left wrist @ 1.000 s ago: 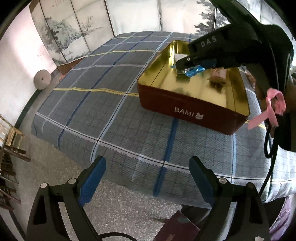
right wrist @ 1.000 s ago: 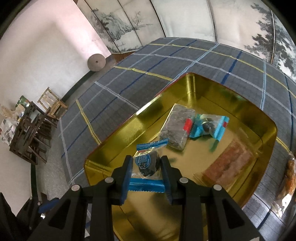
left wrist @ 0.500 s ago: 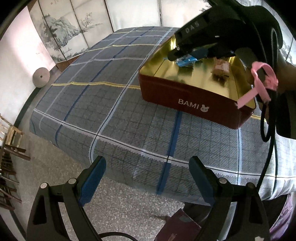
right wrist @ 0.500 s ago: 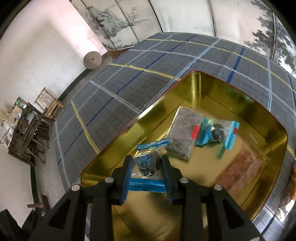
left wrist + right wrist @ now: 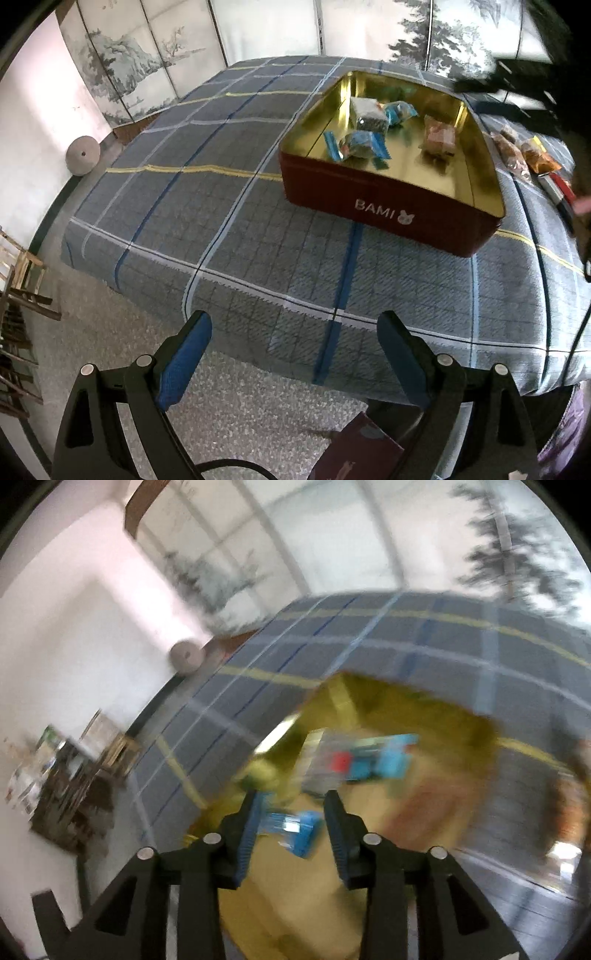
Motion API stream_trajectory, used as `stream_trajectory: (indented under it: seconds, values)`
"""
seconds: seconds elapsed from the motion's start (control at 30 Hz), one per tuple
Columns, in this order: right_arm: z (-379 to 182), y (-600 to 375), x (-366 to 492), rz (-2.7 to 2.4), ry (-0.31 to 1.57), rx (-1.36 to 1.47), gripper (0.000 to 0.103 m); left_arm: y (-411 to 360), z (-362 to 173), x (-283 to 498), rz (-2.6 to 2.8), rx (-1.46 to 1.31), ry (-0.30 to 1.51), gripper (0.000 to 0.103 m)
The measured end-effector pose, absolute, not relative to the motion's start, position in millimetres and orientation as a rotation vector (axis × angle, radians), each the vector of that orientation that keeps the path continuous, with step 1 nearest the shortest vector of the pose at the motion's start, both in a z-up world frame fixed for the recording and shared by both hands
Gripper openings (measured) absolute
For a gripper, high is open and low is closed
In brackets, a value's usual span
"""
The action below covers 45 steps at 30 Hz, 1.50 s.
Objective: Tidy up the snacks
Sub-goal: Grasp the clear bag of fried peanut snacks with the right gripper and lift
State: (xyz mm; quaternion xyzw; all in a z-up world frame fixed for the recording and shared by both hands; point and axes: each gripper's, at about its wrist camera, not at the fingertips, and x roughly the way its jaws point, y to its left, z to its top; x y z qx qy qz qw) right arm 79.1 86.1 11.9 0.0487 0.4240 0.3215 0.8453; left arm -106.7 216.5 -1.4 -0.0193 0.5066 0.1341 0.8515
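Observation:
A red tin (image 5: 384, 206) with a gold inside stands on the plaid cloth. In it lie a blue-wrapped snack (image 5: 360, 146) near the front left, a grey packet (image 5: 367, 112), a second blue snack (image 5: 400, 110) and a pinkish packet (image 5: 439, 134). My right gripper (image 5: 291, 812) hangs above the tin (image 5: 369, 709) in a blurred view. Its jaws are opening, and the blue-wrapped snack (image 5: 295, 829) shows loose below the gap, free of the pads. In the left wrist view that gripper is a dark blur (image 5: 509, 85) at the upper right. My left gripper (image 5: 293, 354) is open and empty over the table's near edge.
Several loose snack packets (image 5: 524, 155) lie on the cloth (image 5: 221, 206) to the right of the tin. A maroon box (image 5: 362, 446) lies on the floor below the table edge. Wooden chairs (image 5: 18, 295) and a round stone disc (image 5: 83, 155) stand by the left wall.
The right gripper has let go of the blue-wrapped snack, which now lies in the tin. That gripper has pulled up and away to the right. The left gripper has not moved.

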Motion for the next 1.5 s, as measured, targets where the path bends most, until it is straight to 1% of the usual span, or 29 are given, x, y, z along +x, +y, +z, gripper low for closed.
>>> stream_trajectory:
  seconds: [0.1,0.17,0.3,0.37,0.47,0.57,0.67,0.7,0.73,0.87,0.9,0.93,1.0,1.03,1.07,1.1,1.17,1.3,1.4,1.5]
  values:
    - [7.9,28.6,85.3,0.534,0.891,0.106,0.046,209.9,0.7,-105.1,0.265,-0.038,1.065,0.089]
    - [-1.5,-5.1,97.0,0.443,0.925,0.121,0.046,203.1,-0.1,-103.8,0.248,-0.026,1.070,0.089]
    - [-16.8,-34.7,118.6,0.362,0.964,0.137,0.047,191.4,-3.4,-100.4,0.228,0.014,1.083,0.089]
    - [-24.0,-37.9,127.2,0.373,0.980,0.160,0.047,188.5,-5.4,-97.3,0.229,0.027,1.090,0.089]
    - [-23.1,-34.0,134.9,0.362,0.958,0.132,0.054,187.1,-7.5,-93.7,0.228,0.026,1.103,0.089]
    - [-20.0,-32.7,138.0,0.312,0.968,0.082,0.055,185.3,-9.5,-90.9,0.226,0.033,1.112,0.089]
    - [-17.3,-37.2,137.5,0.304,0.948,0.097,0.055,182.6,-12.5,-87.3,0.225,0.037,1.118,0.089]
    - [-21.6,-38.9,137.9,0.307,0.960,0.094,0.056,181.5,-13.9,-85.9,0.220,0.037,1.124,0.089]
    - [-25.3,-38.3,138.4,0.299,0.963,0.077,0.061,180.3,-14.7,-85.7,0.216,0.038,1.128,0.089]
    - [-34.8,-34.8,142.0,0.282,0.983,0.012,0.061,173.8,-15.8,-85.8,0.206,0.053,1.136,0.089]
    - [-42.4,-34.2,146.3,0.279,1.033,0.013,0.062,172.7,-15.5,-85.9,0.204,0.057,1.137,0.089]
    - [-39.8,-32.4,145.5,0.275,1.004,-0.007,0.062,171.4,-14.4,-86.7,0.204,0.060,1.135,0.089]
    - [-40.1,-26.1,147.5,0.279,1.021,-0.030,0.063,169.6,-11.4,-87.8,0.208,0.065,1.130,0.089]
    - [-39.5,-22.9,146.6,0.281,1.014,-0.049,0.060,168.7,-10.0,-88.0,0.210,0.066,1.129,0.089]
    - [-39.0,-19.7,144.1,0.284,1.010,-0.071,0.046,167.8,-7.5,-88.5,0.211,0.063,1.126,0.089]
    - [-38.3,-17.6,139.9,0.287,1.004,-0.094,0.040,166.9,-5.6,-88.5,0.209,0.061,1.124,0.089]
    - [-38.1,-16.9,124.4,0.344,1.000,-0.099,0.040,162.6,-1.7,-88.5,0.204,0.062,1.123,0.089]
    - [-31.3,-34.8,56.7,0.428,0.952,-0.095,0.040,143.3,9.3,-89.9,0.184,0.116,1.100,0.089]
    - [-22.0,-92.7,13.4,0.393,0.908,-0.008,0.040,123.7,15.7,-86.7,0.118,0.141,1.101,0.089]
    - [-10.7,-169.3,-10.4,0.270,0.863,0.053,0.040,105.5,23.1,-75.4,0.000,0.095,1.128,0.089]
